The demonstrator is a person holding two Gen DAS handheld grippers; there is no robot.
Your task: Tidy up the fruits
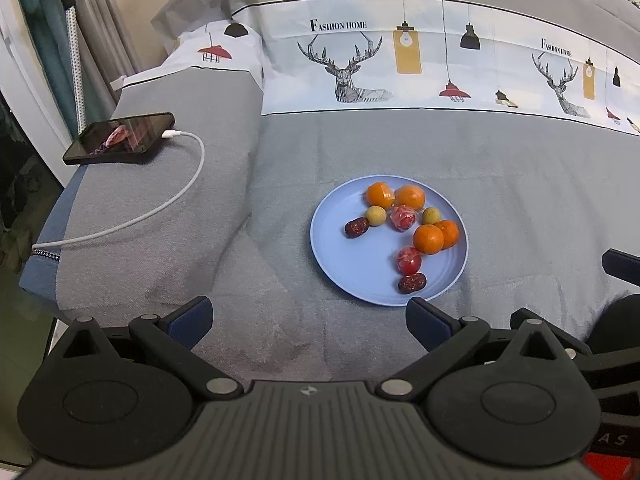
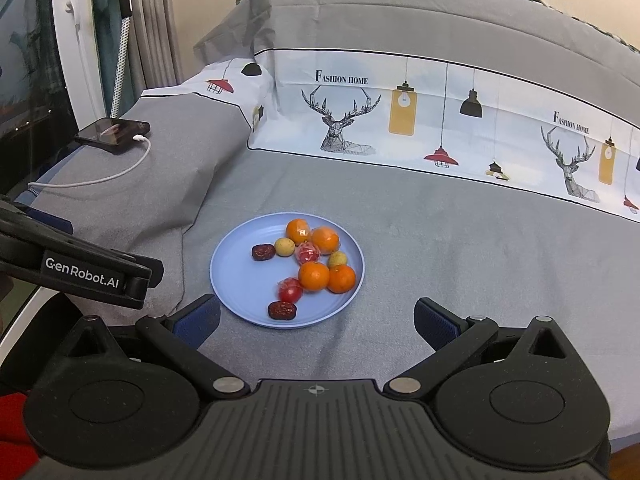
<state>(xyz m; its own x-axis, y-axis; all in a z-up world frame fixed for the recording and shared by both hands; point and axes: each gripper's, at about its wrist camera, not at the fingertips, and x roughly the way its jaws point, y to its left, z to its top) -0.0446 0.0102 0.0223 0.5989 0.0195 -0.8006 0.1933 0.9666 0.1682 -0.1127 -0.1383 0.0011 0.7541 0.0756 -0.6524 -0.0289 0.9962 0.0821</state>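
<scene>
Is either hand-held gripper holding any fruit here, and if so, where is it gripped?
Nothing is held. The left hand-held gripper and right hand-held gripper are both open and empty; all fruit lies on the blue plate.

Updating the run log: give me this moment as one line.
left hand-held gripper: open, empty | right hand-held gripper: open, empty | fruits: all on blue plate | plate: on grey bedspread

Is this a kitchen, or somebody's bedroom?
Most likely a bedroom. The blue plate of fruit sits on a bed's grey cover, a pillow lies at the far end, and a phone charges at the edge.
</scene>
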